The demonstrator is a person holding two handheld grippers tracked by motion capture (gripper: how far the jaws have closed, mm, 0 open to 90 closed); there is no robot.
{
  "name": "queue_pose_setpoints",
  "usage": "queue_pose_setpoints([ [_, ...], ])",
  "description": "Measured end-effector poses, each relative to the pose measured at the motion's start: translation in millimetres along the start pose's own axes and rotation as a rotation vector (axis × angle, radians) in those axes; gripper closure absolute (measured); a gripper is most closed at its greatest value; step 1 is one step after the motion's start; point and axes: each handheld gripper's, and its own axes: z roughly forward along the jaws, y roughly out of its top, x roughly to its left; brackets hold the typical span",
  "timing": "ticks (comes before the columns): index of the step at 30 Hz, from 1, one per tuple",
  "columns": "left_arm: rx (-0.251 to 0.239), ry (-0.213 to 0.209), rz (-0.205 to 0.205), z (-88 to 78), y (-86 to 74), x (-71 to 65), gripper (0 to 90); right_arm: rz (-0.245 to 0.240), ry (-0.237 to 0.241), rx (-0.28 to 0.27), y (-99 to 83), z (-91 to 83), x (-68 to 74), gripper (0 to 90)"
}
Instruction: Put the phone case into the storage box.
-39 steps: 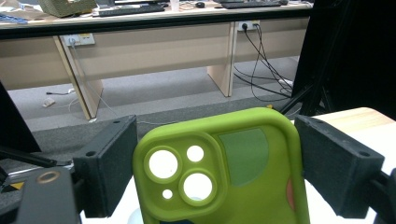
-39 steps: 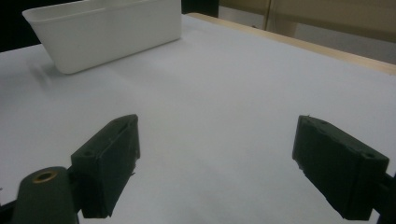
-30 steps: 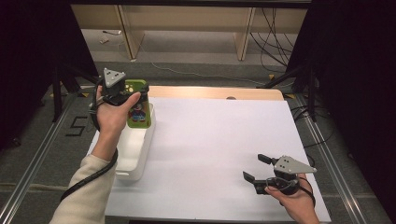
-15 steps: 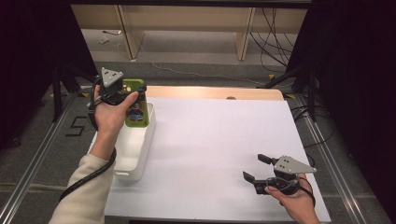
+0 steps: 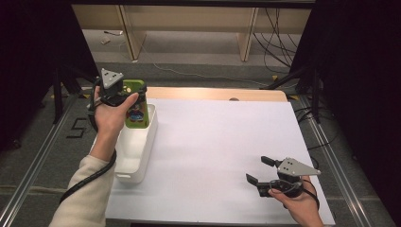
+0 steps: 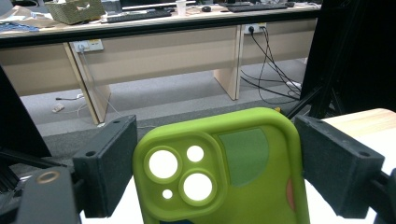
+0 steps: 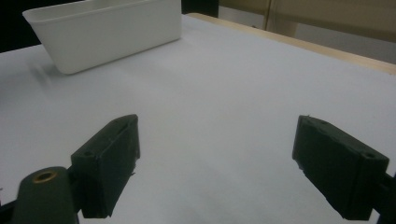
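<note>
A green phone case with round camera cut-outs stands upright between the jaws of my left gripper, lifted over the far end of a white bin. In the left gripper view both black jaws press on the sides of the phone case, so the left gripper is shut on it. My right gripper rests low at the near right of the white table top, open, with nothing between its jaws. In the right gripper view the right gripper points across the table toward the bin.
The bin lies along the table's left edge. A wooden strip borders the far edge. Beyond the table are desk legs and loose cables on the floor. Dark frames stand on both sides.
</note>
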Motion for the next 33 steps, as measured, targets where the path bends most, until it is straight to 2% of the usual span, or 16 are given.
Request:
queue_pose_setpoints([
  [33,0.001,-0.005,0.019,5.2,-4.6,8.3,16.0,0.001,0.002,0.001,0.0,-0.2,0.2,15.9],
])
